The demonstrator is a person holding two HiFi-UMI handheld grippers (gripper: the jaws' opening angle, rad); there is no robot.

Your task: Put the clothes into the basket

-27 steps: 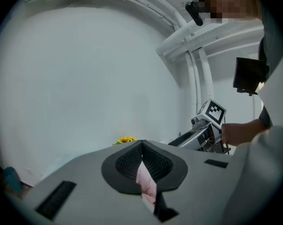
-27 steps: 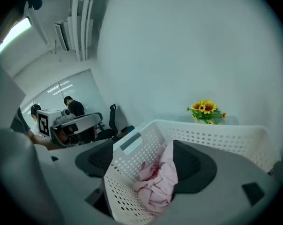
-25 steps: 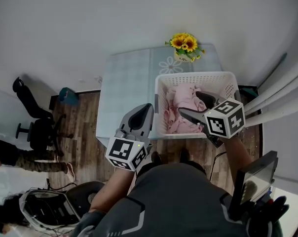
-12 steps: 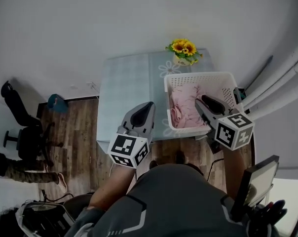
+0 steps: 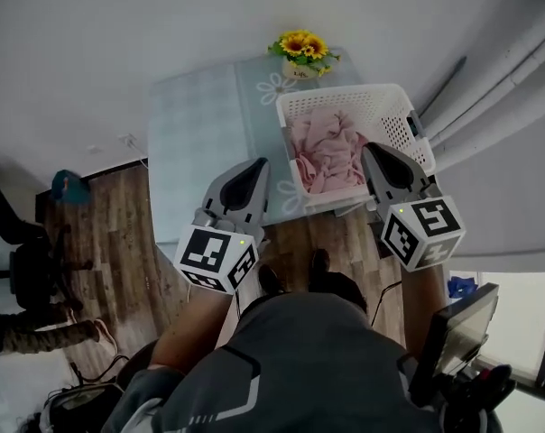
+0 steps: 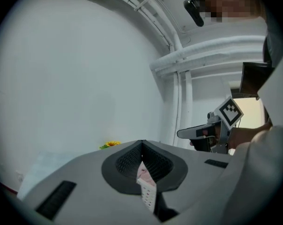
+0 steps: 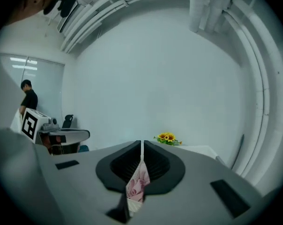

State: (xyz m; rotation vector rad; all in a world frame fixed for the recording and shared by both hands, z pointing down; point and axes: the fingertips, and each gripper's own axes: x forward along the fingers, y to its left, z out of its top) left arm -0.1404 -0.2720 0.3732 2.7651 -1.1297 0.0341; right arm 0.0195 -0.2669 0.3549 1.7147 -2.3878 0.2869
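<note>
A white lattice basket (image 5: 343,98) stands on the pale table (image 5: 200,133), at its right end. Pink clothes (image 5: 327,152) lie heaped inside it. My right gripper (image 5: 374,152) hangs over the basket's near right corner; its jaws are closing and meet at the tips with nothing between them. My left gripper (image 5: 254,165) is shut and empty, left of the basket above the table's front edge. In the right gripper view the right gripper (image 7: 141,144) points at the wall, with pink clothes (image 7: 139,184) showing below its jaws. The left gripper view shows the left gripper (image 6: 141,144) with its jaws together.
A pot of sunflowers (image 5: 300,48) stands at the table's far edge behind the basket. White pipes (image 5: 489,88) run along the wall at the right. A monitor (image 5: 453,332) is at the lower right. An office chair (image 5: 20,269) and a person's legs (image 5: 24,330) are at the left on the wooden floor.
My right gripper has gone from wide open over the clothes to shut and has drawn back to the basket's near right corner. The head view has swung, so table and basket sit higher.
</note>
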